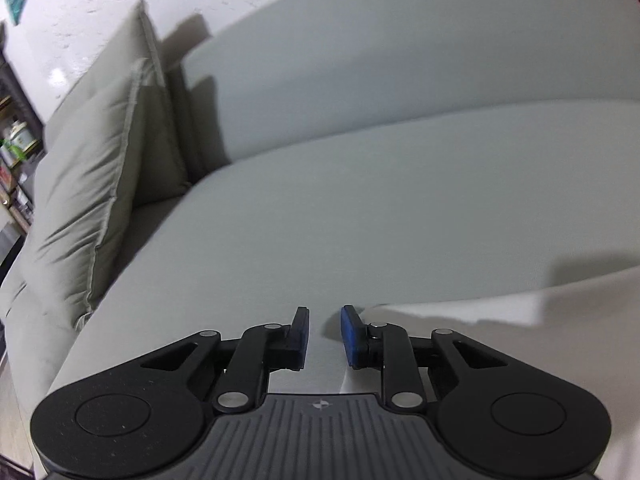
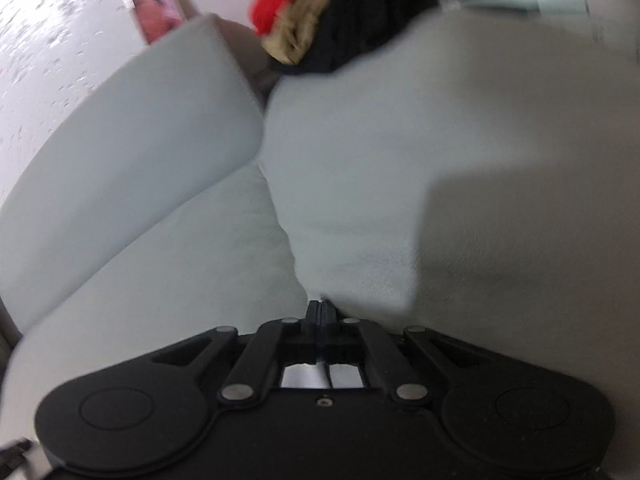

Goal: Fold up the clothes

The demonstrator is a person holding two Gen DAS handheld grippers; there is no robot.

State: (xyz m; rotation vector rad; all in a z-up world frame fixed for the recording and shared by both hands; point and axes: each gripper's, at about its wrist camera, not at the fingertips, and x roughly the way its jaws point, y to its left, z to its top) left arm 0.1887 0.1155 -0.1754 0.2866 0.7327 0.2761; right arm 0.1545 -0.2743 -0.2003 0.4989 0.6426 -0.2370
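White garment at both grippers

Left wrist: my left gripper has its fingers spread over the sofa seat, the white garment just right of them. Right wrist: my right gripper is pressed together, pinching the garment's near edge.

Garment on sofa seat right of left gripper, cushion far left, backrest behind.

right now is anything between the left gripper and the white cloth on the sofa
Nothing visible. The left gripper is open over the bare sofa seat, and the white cloth lies just to its right, its edge beside the blue pad. The right gripper is shut at the cloth's edge.
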